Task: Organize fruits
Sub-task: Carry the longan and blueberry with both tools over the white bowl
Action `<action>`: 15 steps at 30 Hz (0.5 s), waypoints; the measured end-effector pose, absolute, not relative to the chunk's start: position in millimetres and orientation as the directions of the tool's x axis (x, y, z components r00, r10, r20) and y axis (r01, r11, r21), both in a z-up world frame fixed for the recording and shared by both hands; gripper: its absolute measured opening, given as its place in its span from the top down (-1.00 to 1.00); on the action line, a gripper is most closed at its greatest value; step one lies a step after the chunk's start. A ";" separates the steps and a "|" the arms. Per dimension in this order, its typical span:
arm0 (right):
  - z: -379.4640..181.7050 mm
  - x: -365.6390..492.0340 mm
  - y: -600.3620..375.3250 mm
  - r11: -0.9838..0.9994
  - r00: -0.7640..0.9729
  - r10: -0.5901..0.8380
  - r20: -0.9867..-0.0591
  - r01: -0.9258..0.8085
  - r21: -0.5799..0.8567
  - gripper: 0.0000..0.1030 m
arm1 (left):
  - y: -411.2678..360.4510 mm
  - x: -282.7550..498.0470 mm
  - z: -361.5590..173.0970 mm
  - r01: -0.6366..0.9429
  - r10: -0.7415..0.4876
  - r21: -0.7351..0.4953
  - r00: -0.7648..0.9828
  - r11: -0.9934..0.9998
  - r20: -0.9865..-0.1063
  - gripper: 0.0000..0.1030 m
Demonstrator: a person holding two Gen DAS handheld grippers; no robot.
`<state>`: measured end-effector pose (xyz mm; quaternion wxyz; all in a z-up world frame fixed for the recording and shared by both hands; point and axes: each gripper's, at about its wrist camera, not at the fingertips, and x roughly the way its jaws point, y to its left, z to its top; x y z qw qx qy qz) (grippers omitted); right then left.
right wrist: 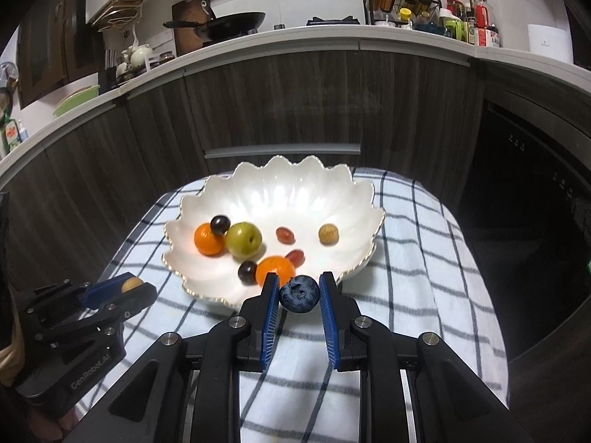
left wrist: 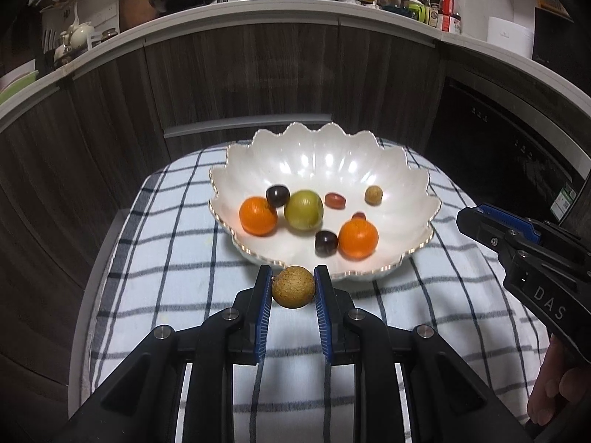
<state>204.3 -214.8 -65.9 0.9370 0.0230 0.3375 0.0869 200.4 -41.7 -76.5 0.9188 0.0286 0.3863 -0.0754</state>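
Left claw (left wrist: 293, 288) clamps a tan, rough-skinned round fruit (left wrist: 293, 287) between its blue pads, just in front of the near rim of the scalloped white bowl (left wrist: 325, 155). Right claw (right wrist: 298, 293) grips a blueberry (right wrist: 299, 298) in the same manner, likewise at the bowl's near edge. The bowl rests on a checked cloth (left wrist: 177, 258) covering the surface and holds two oranges (left wrist: 258, 215), a green fruit (left wrist: 303, 209), two dark grapes (left wrist: 277, 195), two reddish grapes (one partly hidden behind an orange) and a second tan fruit (left wrist: 373, 195). Kitchen cabinets (left wrist: 240, 85) stand behind.
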 end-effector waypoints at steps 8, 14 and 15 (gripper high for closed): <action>-53.3 222.0 -221.8 0.986 0.776 0.166 -0.609 -0.132 0.101 0.54 | -45.6 220.1 -69.9 0.162 -0.128 -0.021 0.689 0.987 -0.713 0.55; -47.7 233.8 -223.5 0.988 0.787 0.156 -0.597 -0.129 0.087 0.54 | -45.9 236.9 -67.6 0.162 -0.132 -0.027 0.688 0.986 -0.714 0.55; -47.1 236.2 -223.9 0.988 0.788 0.154 -0.596 -0.128 0.087 0.54 | -46.2 239.3 -67.0 0.161 -0.132 -0.027 0.687 0.987 -0.714 0.55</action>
